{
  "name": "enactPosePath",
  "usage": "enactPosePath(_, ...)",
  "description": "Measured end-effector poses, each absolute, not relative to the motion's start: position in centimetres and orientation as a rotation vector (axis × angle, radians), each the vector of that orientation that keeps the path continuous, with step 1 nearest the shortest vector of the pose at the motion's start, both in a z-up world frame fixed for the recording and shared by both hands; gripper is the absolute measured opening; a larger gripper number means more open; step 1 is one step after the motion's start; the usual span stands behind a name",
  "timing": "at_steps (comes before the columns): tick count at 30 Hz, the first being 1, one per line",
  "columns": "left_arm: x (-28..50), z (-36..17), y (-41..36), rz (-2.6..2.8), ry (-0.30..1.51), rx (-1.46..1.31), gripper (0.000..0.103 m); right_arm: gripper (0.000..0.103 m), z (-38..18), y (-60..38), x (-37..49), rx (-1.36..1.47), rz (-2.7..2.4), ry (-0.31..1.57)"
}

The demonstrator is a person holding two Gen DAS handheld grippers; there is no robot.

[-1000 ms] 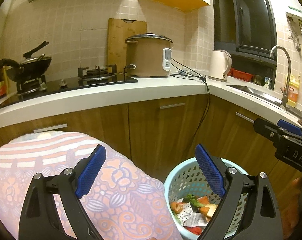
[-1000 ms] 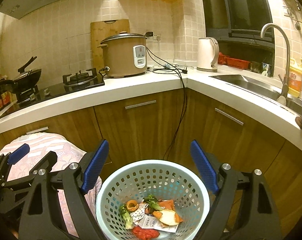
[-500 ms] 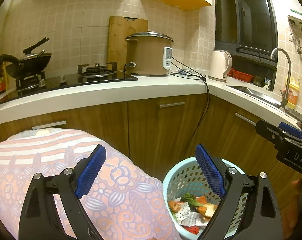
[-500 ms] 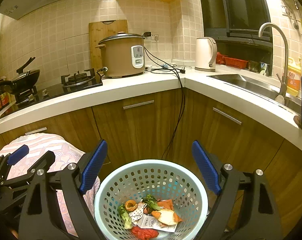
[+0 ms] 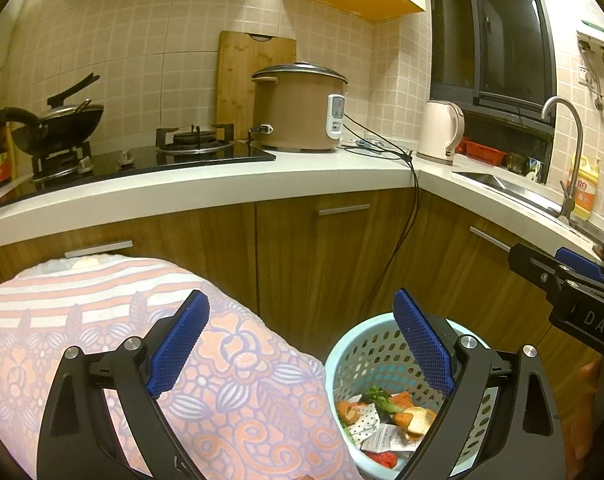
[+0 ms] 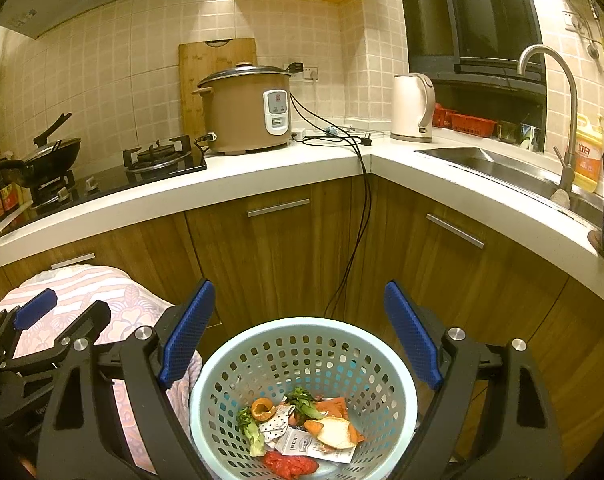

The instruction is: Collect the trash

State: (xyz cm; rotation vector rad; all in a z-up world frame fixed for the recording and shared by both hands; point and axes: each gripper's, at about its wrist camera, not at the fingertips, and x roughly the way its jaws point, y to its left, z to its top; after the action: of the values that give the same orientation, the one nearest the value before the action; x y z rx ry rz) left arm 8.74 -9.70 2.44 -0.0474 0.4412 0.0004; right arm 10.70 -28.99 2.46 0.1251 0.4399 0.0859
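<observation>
The left tool (image 5: 302,344) is being held with its blue pads spread wide and nothing between them, above a patterned pink cloth (image 5: 230,392). Just right of the cloth, the pale blue basket (image 6: 302,336) is being viewed from above by the right tool (image 6: 300,332), likewise gaping and gripping nothing. Trash (image 6: 302,428), peels, greens and paper scraps, is lying in the basket's bottom.
</observation>
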Motion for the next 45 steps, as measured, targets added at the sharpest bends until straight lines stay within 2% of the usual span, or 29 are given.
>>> enactPosePath(15,8.2,2.9,-9.9,0.004,0.434,-0.048,0.091,0.082,2.7,-28.9,10.4,0.130,0.092,0.434)
enactPosePath(45,0.4,5.5,-7.1,0.056,0.421,-0.072,0.093,0.083,5.4,-25.5,3.7,0.114,0.158,0.342)
